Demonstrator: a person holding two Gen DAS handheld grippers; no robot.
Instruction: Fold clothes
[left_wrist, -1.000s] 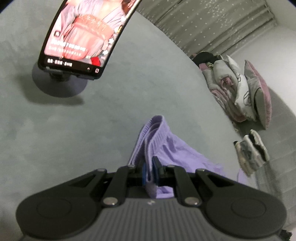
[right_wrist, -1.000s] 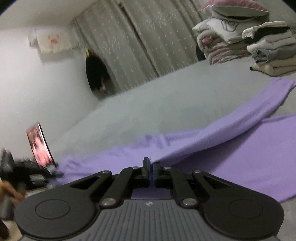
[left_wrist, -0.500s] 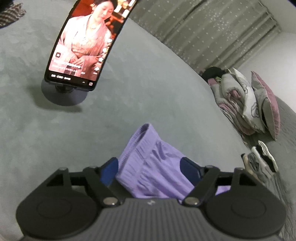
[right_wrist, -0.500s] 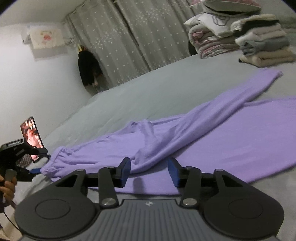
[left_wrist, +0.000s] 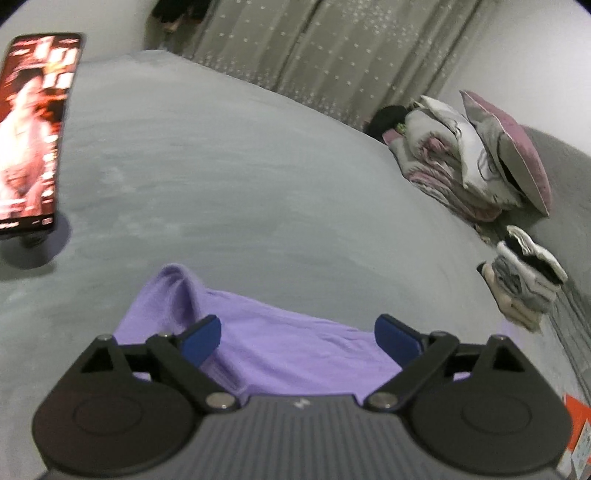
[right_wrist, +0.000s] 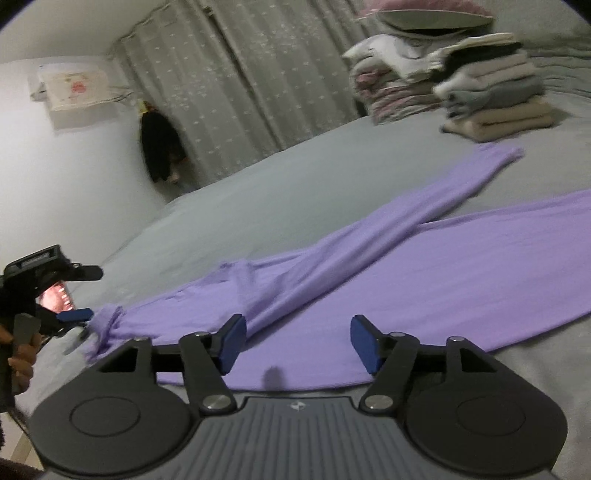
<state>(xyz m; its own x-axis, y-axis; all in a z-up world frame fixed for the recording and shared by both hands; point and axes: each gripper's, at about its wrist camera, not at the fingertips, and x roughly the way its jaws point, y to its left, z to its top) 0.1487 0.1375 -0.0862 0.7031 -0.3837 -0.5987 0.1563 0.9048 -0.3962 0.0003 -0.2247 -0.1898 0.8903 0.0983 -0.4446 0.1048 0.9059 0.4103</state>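
Observation:
A pair of lilac trousers lies spread on the grey bed, one leg folded over the other, reaching toward the far right. Its bunched waistband end lies just ahead of my left gripper, which is open and empty above the cloth. My right gripper is open and empty, hovering over the near edge of the trousers. The left gripper also shows in the right wrist view at the far left, by the waistband end.
A phone on a round stand stands at the left of the bed. A stack of folded clothes and pillows with bedding sit at the far right. The grey bed surface stretches ahead to curtains.
Both grippers were shut on the lilac trousers a second ago; both have opened and let go. The cloth now lies flat on the bed, and both grippers have drawn back slightly.

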